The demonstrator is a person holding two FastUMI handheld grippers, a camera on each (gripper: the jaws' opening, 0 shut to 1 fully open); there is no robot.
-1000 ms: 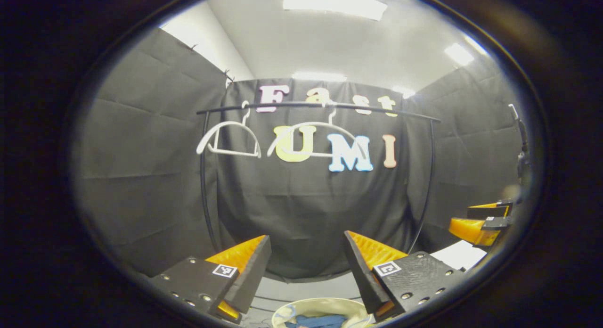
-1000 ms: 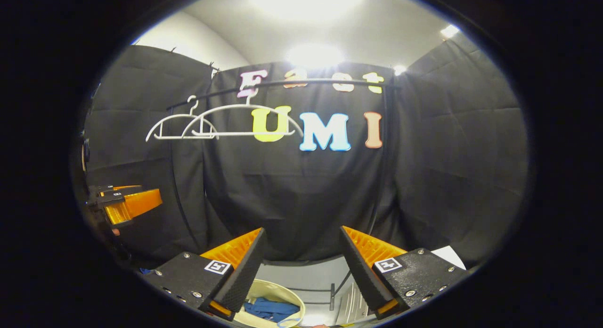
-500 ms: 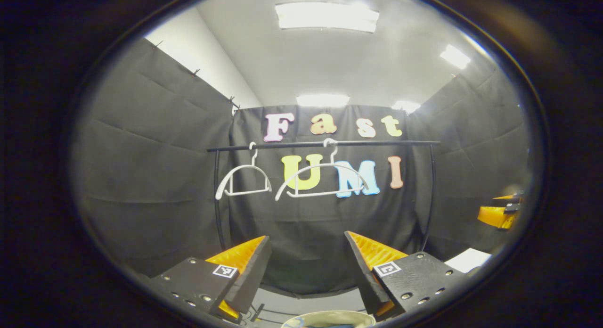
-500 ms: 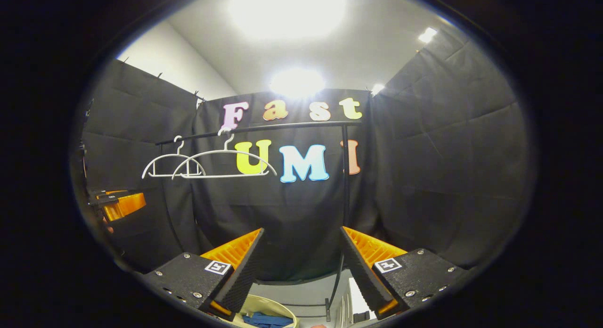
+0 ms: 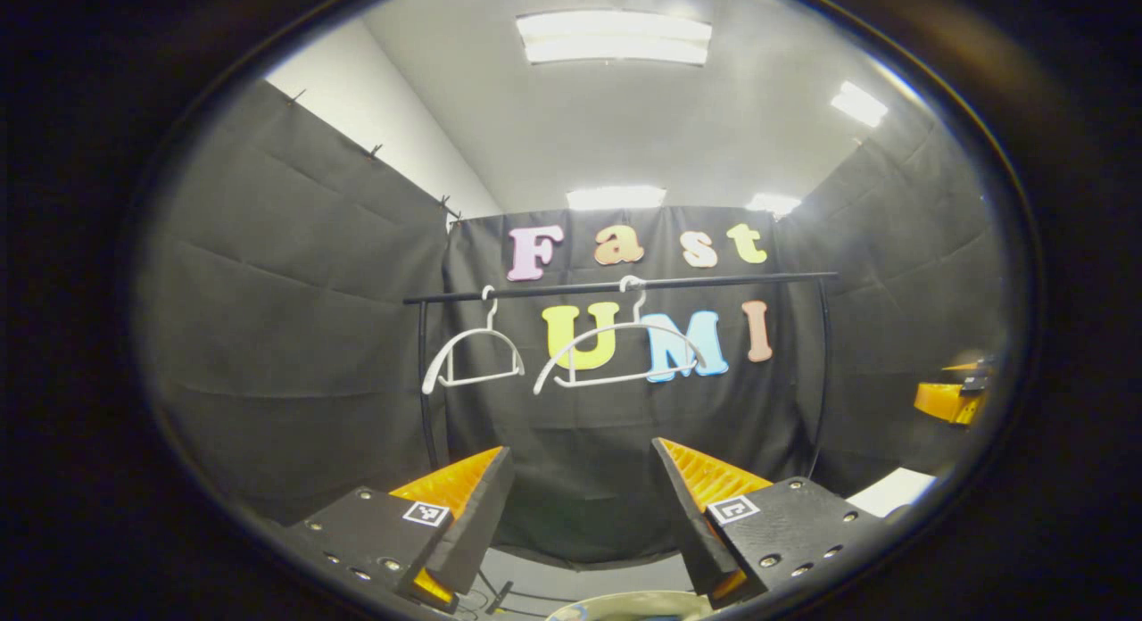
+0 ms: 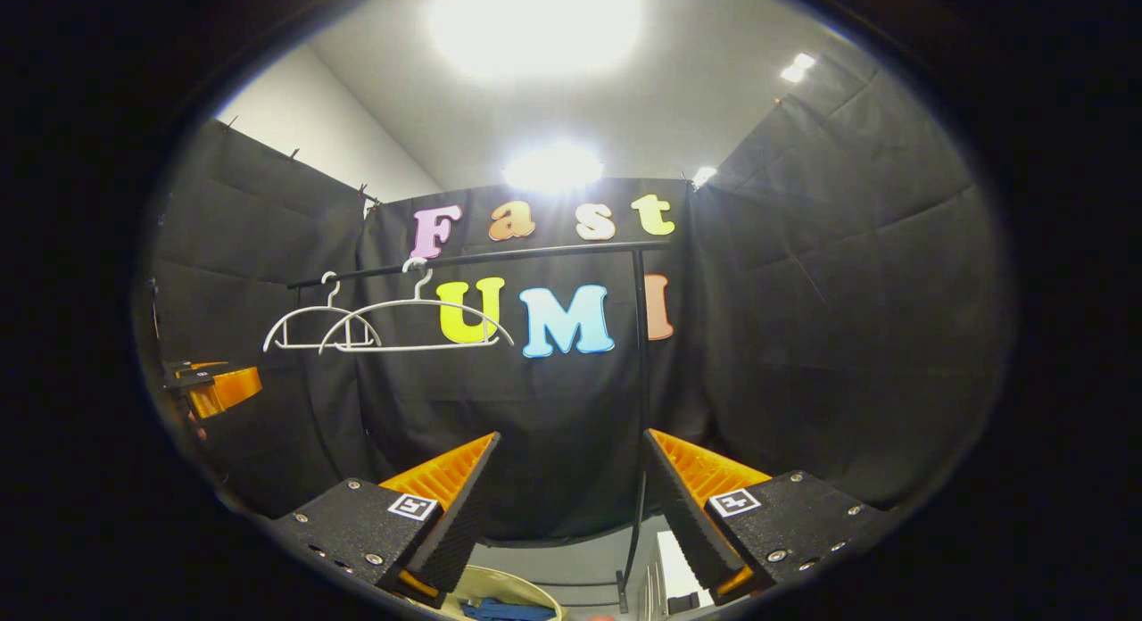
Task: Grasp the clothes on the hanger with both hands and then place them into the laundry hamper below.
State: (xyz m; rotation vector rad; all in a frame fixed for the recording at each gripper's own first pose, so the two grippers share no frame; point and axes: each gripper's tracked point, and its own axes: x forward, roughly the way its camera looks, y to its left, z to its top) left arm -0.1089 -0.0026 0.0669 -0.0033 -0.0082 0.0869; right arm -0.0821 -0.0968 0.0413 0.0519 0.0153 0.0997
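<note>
Before the rail (image 5: 616, 286), both grippers (image 5: 582, 500) (image 6: 569, 492) gape wide, empty.

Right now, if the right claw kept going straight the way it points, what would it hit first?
The right claw is open and holds nothing. Straight ahead the way looks free up to the black cloth wall. The rack's upright pole stands just right of that line, though depth is hard to judge.

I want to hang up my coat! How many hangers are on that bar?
2. One white hanger hangs near the left end of the black rail; the other hanger hangs beside it, near the middle. Both are bare.
</note>
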